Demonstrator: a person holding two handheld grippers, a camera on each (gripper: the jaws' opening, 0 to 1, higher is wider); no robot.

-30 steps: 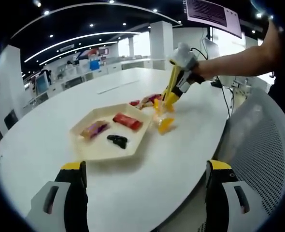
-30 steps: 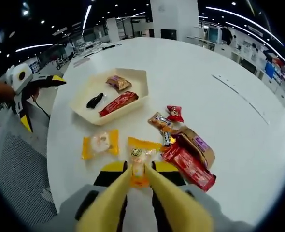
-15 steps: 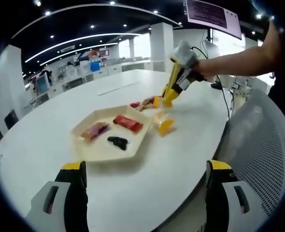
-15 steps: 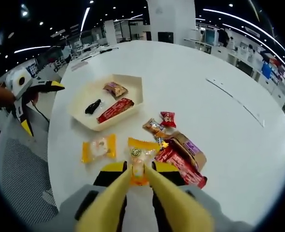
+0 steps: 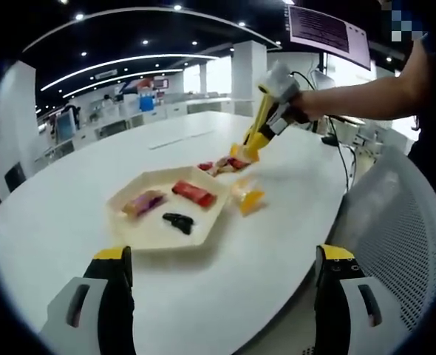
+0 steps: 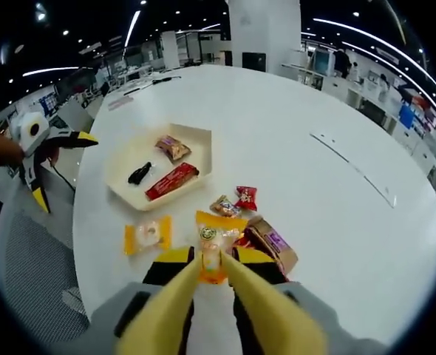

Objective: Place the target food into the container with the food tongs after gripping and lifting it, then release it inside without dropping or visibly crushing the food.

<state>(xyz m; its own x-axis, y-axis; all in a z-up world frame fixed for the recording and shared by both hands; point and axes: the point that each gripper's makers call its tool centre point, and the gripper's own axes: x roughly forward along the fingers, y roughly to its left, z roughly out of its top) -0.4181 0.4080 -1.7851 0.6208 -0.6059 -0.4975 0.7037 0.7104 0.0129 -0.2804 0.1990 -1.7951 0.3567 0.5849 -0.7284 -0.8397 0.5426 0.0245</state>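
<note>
Right tongs (image 6: 212, 260) closed on yellow snack packet (image 6: 216, 238), lifted above surface (image 6: 336, 200), short of tray (image 6: 203, 140). Probably light, crinkly, slippery; gripped mid-wrapper. Left tongs (image 5: 218, 296) wide open, empty.

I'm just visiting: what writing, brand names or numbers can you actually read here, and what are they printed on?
No text is legible.
Hanging screen: lines of writing, too small to read.
Orange packet held in the tongs: a round emblem, blurred.
Red wrapper in the tray: print blurred.
Brown-and-purple packet: print too small.
Yellow packet on the table: no readable print.
</note>
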